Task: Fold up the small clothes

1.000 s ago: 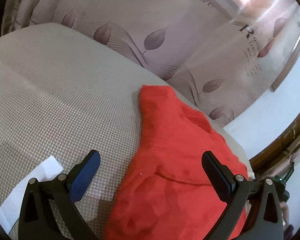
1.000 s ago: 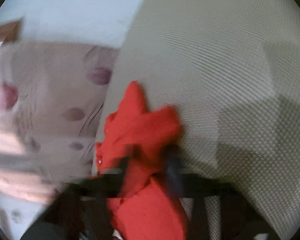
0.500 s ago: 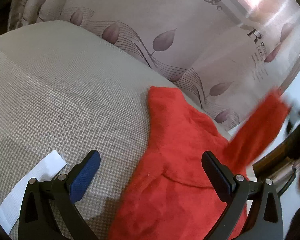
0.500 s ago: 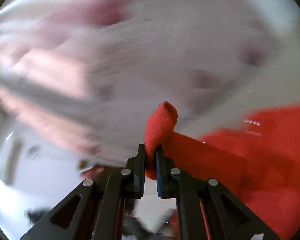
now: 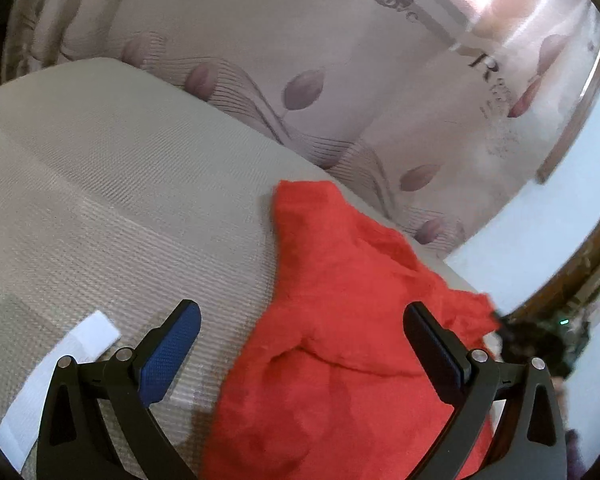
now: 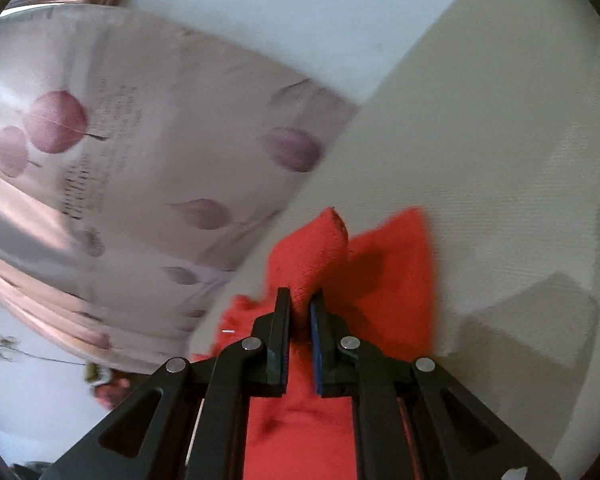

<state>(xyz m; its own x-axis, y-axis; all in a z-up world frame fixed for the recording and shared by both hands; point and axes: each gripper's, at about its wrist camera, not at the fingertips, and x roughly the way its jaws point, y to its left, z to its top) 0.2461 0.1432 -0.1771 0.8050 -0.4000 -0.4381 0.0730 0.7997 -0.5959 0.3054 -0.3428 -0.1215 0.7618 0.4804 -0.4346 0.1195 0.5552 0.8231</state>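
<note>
The red cloth [image 5: 340, 340] lies on the bed [image 5: 120, 184], near the far edge, where the flowery curtain [image 5: 340, 80] hangs. Most of it rests flat, but it is still bumpy and wrinkled.

The right tool [image 6: 299, 312] pinches one end of the red cloth between its two pads, which are almost together. That end sticks up in a little hump just past the tips.

The left tool [image 5: 300, 332] is wide open and holds nothing. It hangs over the near part of the cloth. One finger is over the red, the blue one is over the bare bed. A white paper strip [image 5: 60, 376] lies on the bed to its left.

To fold well, the right tool should carry its end across and lay it flat so the edges match. The left tool could press the near part down so the cloth does not slide. Go slow, or the soft cloth may bunch up.
</note>
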